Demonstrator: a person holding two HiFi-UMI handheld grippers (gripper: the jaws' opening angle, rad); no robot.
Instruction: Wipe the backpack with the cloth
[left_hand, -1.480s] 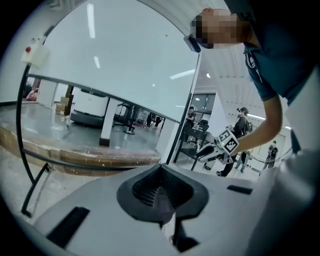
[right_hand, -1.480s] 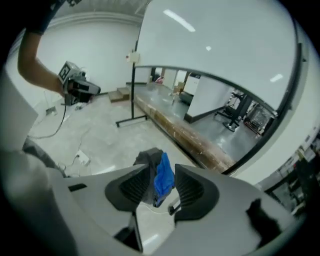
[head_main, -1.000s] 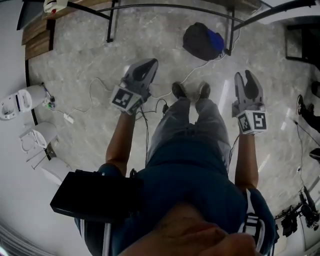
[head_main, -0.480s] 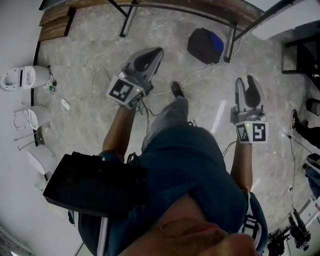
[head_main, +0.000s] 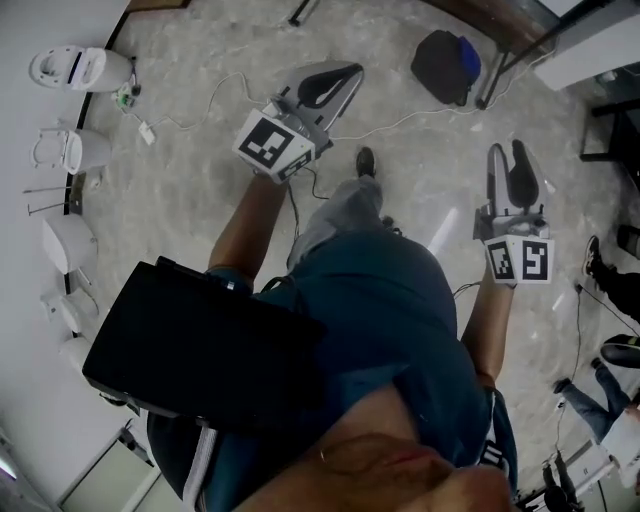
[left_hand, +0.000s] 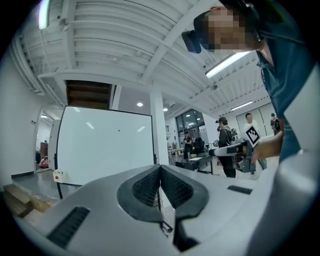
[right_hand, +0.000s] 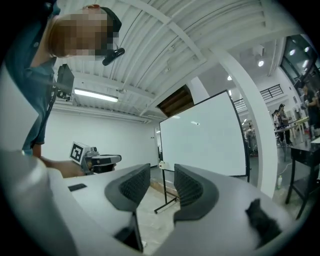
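A dark backpack (head_main: 447, 65) with a blue patch lies on the stone floor beside a table leg, at the top right of the head view. I see no cloth in any view. My left gripper (head_main: 335, 82) is held out level above the floor, well to the left of the backpack, its jaws shut with nothing between them (left_hand: 160, 167). My right gripper (head_main: 508, 150) is held out on the other side of the person's legs, below and right of the backpack. Its jaws stand apart and empty (right_hand: 161, 167). Each gripper view shows the other gripper off to the side.
A whiteboard (left_hand: 105, 145) on a stand (right_hand: 202, 137) is ahead, with wooden planks (left_hand: 20, 197) on the floor. White appliances (head_main: 70, 68) line the left wall and cables (head_main: 215, 95) trail across the floor. A black box (head_main: 200, 350) hangs at the person's chest. People stand at desks (left_hand: 222, 145).
Both grippers have risen and moved forward with the walking person. The left one has shifted right in the head view. The backpack has slid toward the top right corner.
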